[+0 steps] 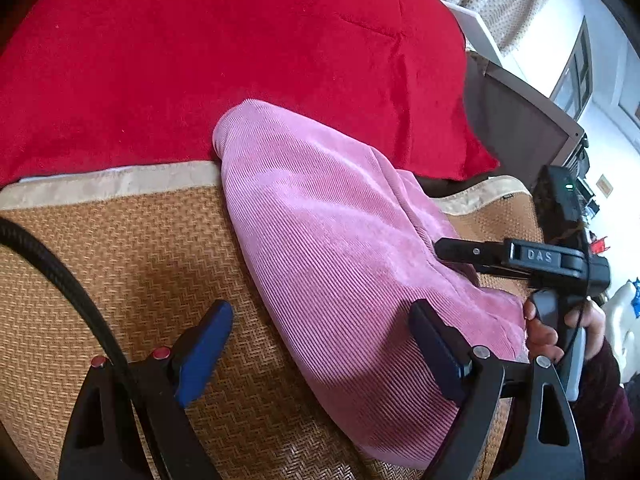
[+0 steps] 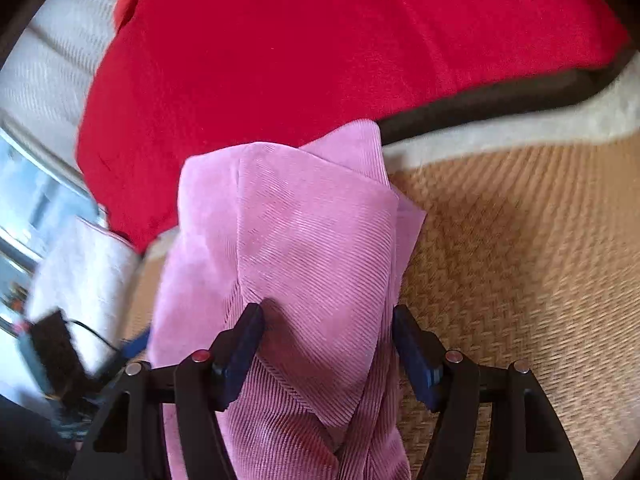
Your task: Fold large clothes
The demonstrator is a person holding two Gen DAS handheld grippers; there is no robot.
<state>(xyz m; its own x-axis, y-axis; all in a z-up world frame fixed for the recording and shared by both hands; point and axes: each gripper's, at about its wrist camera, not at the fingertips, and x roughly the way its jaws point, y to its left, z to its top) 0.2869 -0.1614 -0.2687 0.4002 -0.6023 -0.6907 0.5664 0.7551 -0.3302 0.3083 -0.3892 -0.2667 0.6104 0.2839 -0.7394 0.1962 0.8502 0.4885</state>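
A pink corduroy garment [image 1: 332, 248] lies folded into a long bundle on a woven straw mat [image 1: 120, 256]. Its far end reaches the red blanket [image 1: 240, 60]. My left gripper [image 1: 320, 340] is open wide, one blue pad over the mat and the other at the garment's near edge, with nothing pinched. In the right wrist view the garment [image 2: 312, 240] runs between the fingers of my right gripper [image 2: 328, 336]. The jaws stand apart and the cloth lies loose between them. The left wrist view shows the right gripper [image 1: 460, 250] low at the garment's right side, held by a hand [image 1: 544, 332].
The red blanket [image 2: 320, 48] covers the bed beyond the mat's beige border [image 1: 120, 180]. A dark board [image 1: 516, 120], a black device with a green light [image 1: 560, 200] and a window [image 1: 576, 76] lie to the right. A black cable [image 1: 80, 292] crosses the left gripper.
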